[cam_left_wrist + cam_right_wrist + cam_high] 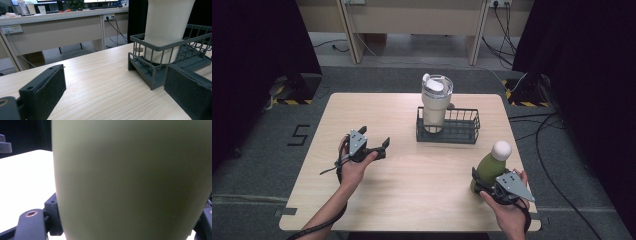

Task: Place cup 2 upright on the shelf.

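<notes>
The green bottle [490, 169] with its rounded white cap [501, 149] stands near the front right corner of the counter [412, 190], leaning a little; the right hand-held gripper [482, 184] has its jaws closed on the bottle's lower body, one to each side, and in the right gripper view the green wall [130, 180] sits tight between them. The work in hand looks like carrying the bottle into the dark wire basket [462, 131]; a low grip makes a tall bottle top-heavy, so it is best lifted straight up and kept upright before travelling. The basket's left half already holds a cream tumbler [435, 102] with a clear lid, its right half is free; the bottle should clear the rim and come down there, apart from the tumbler. The counter's right edge is just beside the bottle; the middle is open. The left hand-held gripper [373, 142], jaws apart, hovers well left of the basket.
</notes>
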Tool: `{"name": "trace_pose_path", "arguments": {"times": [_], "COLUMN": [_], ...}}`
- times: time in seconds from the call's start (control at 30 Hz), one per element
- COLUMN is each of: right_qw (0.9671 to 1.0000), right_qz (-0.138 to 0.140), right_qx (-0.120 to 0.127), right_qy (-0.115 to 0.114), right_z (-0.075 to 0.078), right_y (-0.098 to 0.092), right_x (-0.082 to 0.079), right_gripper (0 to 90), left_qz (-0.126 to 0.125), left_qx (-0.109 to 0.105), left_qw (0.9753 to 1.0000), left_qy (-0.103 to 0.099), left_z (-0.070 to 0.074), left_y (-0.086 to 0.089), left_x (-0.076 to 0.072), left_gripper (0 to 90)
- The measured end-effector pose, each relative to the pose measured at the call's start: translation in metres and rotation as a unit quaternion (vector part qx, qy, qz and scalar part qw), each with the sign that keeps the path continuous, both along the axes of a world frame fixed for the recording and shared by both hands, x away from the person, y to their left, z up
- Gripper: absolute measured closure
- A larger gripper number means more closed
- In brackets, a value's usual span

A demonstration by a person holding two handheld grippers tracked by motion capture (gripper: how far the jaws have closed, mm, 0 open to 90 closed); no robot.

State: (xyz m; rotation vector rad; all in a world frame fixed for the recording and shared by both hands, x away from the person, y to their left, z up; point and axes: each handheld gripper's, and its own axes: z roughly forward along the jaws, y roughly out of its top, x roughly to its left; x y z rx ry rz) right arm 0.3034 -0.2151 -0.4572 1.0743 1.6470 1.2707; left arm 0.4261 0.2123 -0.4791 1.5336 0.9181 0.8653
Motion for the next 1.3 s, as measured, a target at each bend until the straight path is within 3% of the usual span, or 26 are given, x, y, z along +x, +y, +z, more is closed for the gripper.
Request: {"name": "trace_pose_path", "arguments": {"times": [0.47,1.3], "right_qw": [0.9999,0.9996], "right_qz": [-0.008,-0.023], "right_qx": [-0.003,-0.01], "right_qy": [-0.014,-0.015], "right_z": [0.016,0.033], "right_y": [-0.002,-0.006], "right_x": [0.013,0.038], "right_gripper": [20.6,20.7], "left_qz": [0.001,0.002], "left_qx": [-0.001,-0.002], "left_qw": [1.0,1.0], "left_qy": [0.002,0.004], "left_z": [-0.001,-0.002], "left_y": [0.0,-0.001], "left_x": [0.0,0.001], "left_gripper": [3.3,3.3]}}
